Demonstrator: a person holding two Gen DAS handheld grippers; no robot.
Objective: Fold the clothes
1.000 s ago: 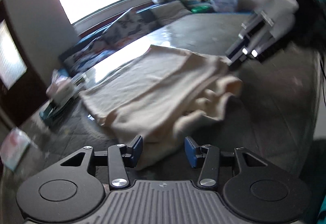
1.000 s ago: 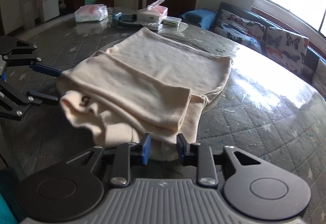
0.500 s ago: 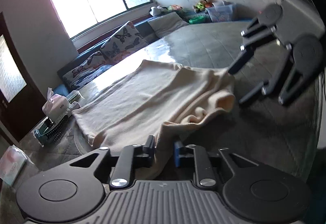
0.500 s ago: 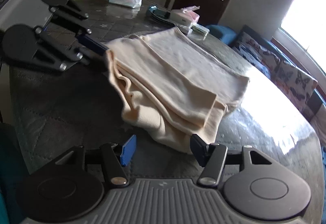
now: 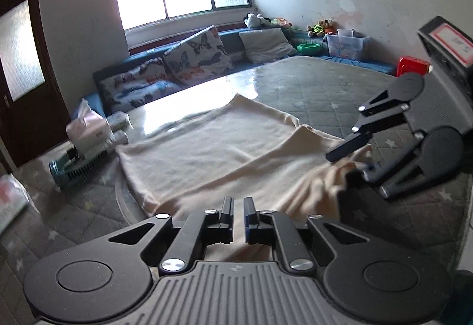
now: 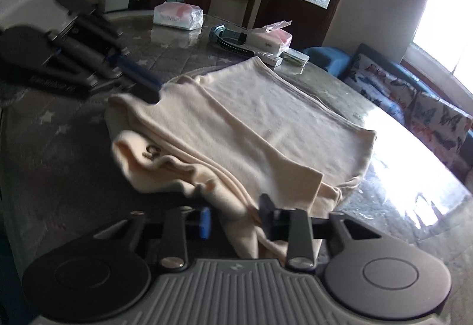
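A large round table with a grey quilted star-print cover under clear plastic [image 5: 310,94] carries everything here. Spread across the middle of that table lies a cream-coloured knitted garment [image 5: 212,147], its far half flat and smooth, its near edge doubled into loose layers and bunched folds. Beyond the garment, at the far side of the table, sit a white tissue box with pink tissue [image 6: 270,38], a teal ribbed holder [image 6: 224,36] just beside it, and a wrapped white-and-pink pack [image 6: 177,16] further off. Two black claws work the near edge of the garment. The left claw [image 5: 238,214] is pressed nearly closed on a fold of the cream fabric, which runs up between its fingers. The right claw [image 6: 235,217] stands partly open with a bunched corner of the garment lying between its fingers; whether they press the cloth cannot be told. Each claw holds one end of the same near edge, apparently so the layer can be carried over evenly as one fold.
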